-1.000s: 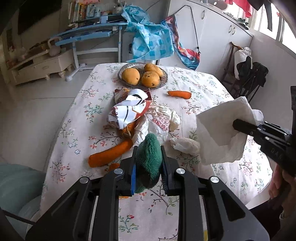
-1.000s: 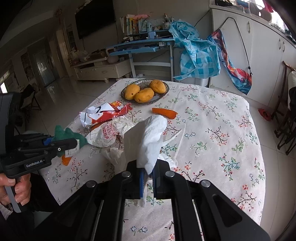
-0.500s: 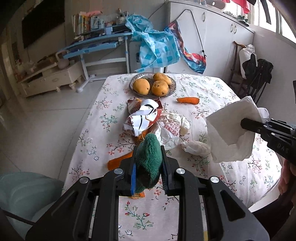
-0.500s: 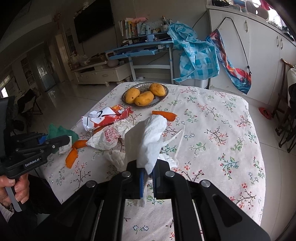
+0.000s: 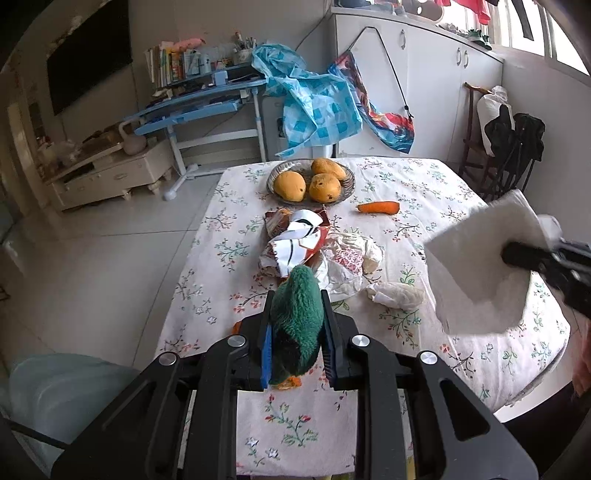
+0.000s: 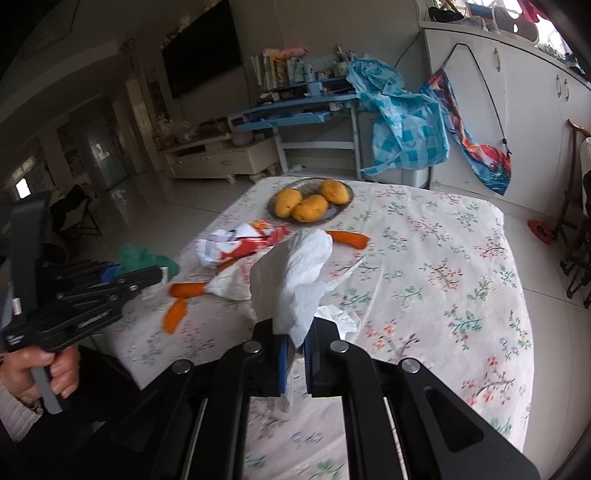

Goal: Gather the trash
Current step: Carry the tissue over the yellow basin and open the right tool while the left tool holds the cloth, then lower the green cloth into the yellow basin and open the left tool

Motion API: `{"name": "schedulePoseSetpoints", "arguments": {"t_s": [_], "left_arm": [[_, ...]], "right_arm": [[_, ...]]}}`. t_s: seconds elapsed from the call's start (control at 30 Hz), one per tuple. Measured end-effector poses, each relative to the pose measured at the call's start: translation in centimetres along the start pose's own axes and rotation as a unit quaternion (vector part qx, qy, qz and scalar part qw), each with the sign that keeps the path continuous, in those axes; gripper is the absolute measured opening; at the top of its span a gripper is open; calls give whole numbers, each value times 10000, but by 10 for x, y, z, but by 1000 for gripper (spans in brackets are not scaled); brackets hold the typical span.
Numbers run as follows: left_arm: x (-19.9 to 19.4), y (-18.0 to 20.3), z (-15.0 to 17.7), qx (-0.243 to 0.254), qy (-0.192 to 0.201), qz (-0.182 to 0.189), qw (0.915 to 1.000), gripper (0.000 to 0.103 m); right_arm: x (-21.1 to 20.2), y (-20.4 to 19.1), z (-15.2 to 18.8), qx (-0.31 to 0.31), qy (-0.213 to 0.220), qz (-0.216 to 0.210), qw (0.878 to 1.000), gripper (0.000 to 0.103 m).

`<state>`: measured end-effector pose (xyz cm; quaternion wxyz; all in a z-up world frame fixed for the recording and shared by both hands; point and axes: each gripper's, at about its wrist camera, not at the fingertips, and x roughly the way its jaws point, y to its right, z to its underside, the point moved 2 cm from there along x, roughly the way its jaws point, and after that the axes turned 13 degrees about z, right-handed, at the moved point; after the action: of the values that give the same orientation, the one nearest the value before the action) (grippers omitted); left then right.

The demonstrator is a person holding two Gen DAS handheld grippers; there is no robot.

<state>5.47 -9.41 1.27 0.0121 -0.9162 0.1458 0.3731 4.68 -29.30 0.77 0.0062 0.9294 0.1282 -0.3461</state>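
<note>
A lived-in room with pale tiled floor [image 5: 110, 236] and daylight from windows [image 5: 532, 22] at one o'clock.

A dark television [image 5: 88, 62] hangs at eleven o'clock above a cream low cabinet [image 5: 110, 177]; a blue desk [image 5: 207, 110] with books stands at twelve; white cupboards [image 5: 424, 92] line the wall at one; a dark chair [image 5: 513, 147] sits at two.

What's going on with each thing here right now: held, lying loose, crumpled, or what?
Left gripper: shut on the green plush.
Right gripper: shut on the white tissue, lifted off the table.
Snack wrapper: crumpled, lying loose.
Balled tissue: lying loose.
Carrot: lying loose.
Mangoes: in the dish.
</note>
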Motion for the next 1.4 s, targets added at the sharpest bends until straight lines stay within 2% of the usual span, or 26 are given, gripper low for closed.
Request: {"name": "schedulePoseSetpoints", "arguments": {"t_s": [0.2,0.4,0.67,0.7,0.73,0.77,0.8,0.97,1.1,1.3,1.4], "left_arm": [[-22,7,10,25,59,-66,10000,21],[-47,16,26,35,67,-1,10000,21],[-71,29,45,-5,-6,125,9999,21],[-73,31,47,-6,-17,136,9999,21],[-75,33,49,-1,-35,152,9999,21],[-78,36,52,12,-55,174,9998,21],[-80,38,53,25,-66,189,9998,21],[-90,50,60,91,-135,269,9995,21],[-96,59,64,100,-222,394,9989,21],[-98,77,73,209,-433,582,9971,21],[-95,87,82,209,-641,774,9947,21]], "right_arm": [[-30,-28,36,-119,-210,-522,9983,8],[-47,-67,83,-728,-904,-997,9882,11],[-34,-92,135,-1476,-1725,-817,9705,11],[-31,-93,140,-1538,-1820,-821,9677,12],[-30,-93,145,-1597,-1876,-784,9660,25],[-29,-93,148,-1636,-1901,-735,9652,32],[-29,-92,150,-1656,-1907,-671,9652,48],[-35,-82,146,-1510,-1728,-531,9719,51],[-43,-70,139,-1252,-1525,-435,9794,57],[-55,-48,125,-711,-1087,-128,9914,68],[-62,-28,116,-272,-865,72,9959,68]]}}
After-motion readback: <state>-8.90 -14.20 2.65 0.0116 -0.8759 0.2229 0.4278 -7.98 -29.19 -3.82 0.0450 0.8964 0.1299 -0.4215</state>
